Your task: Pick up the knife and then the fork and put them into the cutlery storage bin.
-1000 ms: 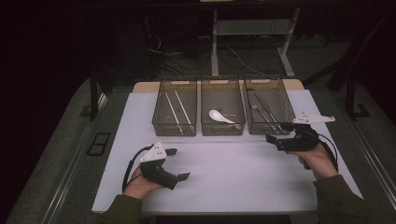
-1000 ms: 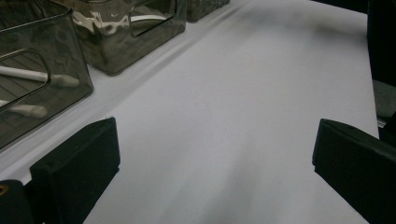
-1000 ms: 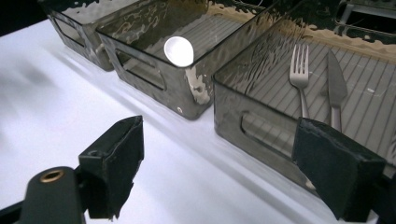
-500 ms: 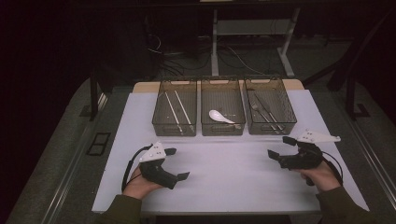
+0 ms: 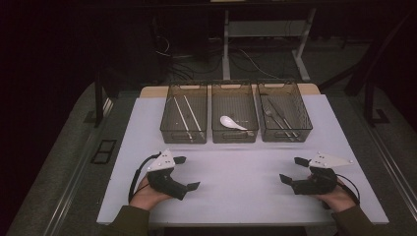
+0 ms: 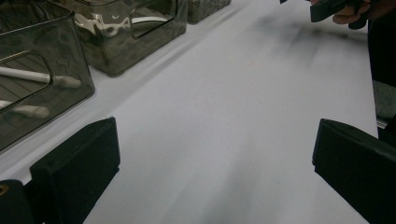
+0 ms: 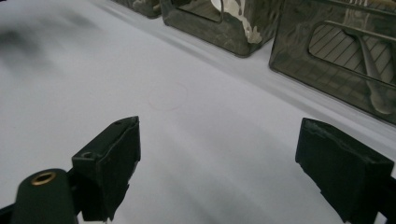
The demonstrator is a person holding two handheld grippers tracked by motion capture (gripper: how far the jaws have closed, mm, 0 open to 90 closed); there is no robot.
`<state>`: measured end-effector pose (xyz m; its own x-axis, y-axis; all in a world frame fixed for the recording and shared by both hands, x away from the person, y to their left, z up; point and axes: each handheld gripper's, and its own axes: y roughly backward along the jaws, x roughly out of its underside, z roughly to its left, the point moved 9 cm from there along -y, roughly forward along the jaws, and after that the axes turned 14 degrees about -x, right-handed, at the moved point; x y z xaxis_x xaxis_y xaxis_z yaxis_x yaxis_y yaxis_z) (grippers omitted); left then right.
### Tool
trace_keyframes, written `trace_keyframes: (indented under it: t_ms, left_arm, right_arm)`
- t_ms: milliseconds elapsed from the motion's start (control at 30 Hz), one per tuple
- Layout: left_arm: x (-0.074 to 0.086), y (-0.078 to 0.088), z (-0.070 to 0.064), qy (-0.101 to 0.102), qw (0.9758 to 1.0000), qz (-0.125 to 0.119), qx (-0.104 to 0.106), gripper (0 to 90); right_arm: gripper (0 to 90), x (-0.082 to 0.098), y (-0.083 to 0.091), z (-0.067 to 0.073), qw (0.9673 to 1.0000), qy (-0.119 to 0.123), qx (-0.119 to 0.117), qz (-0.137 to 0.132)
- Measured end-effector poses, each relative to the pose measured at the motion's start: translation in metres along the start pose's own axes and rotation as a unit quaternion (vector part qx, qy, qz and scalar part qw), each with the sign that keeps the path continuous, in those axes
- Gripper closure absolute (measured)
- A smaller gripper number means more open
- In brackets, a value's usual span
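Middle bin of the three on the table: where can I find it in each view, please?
High view: the middle bin sits at the centre of the far row, with a white spoon inside.
Left gripper view: upper left, second bin from the left edge.
Right gripper view: top centre, left of the nearest bin.
Shared landmark: the white table spreading in front of it.

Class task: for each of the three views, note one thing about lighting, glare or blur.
High view: the room behind is dark and the white table top is the brightest area. Left gripper view: glare ripples on the smoky clear plastic bin, and the far hand-held gripper is blurred. Right gripper view: the near black jaws are soft, and the table's far corner is smeared.
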<state>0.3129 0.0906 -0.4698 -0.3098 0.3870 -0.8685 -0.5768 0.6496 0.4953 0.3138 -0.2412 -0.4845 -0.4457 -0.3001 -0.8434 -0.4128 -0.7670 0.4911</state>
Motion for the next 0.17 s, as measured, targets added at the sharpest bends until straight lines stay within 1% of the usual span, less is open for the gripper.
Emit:
trace_keyframes:
  t_ms: [67, 167]
  left_arm:
    - [0.0001, 0.0, -0.0004, -0.001, 1.0, 0.001, -0.001, 0.0]
    - [0.0002, 0.0, 0.0001, -0.001, 1.0, 0.001, -0.002, 0.0]
  right_arm:
    - [14.0, 0.0014, -0.0012, 0.0001, 1.0, 0.0, 0.002, 0.006]
    - [14.1, 0.0012, -0.0015, 0.0007, 1.0, 0.004, 0.0, 0.006]
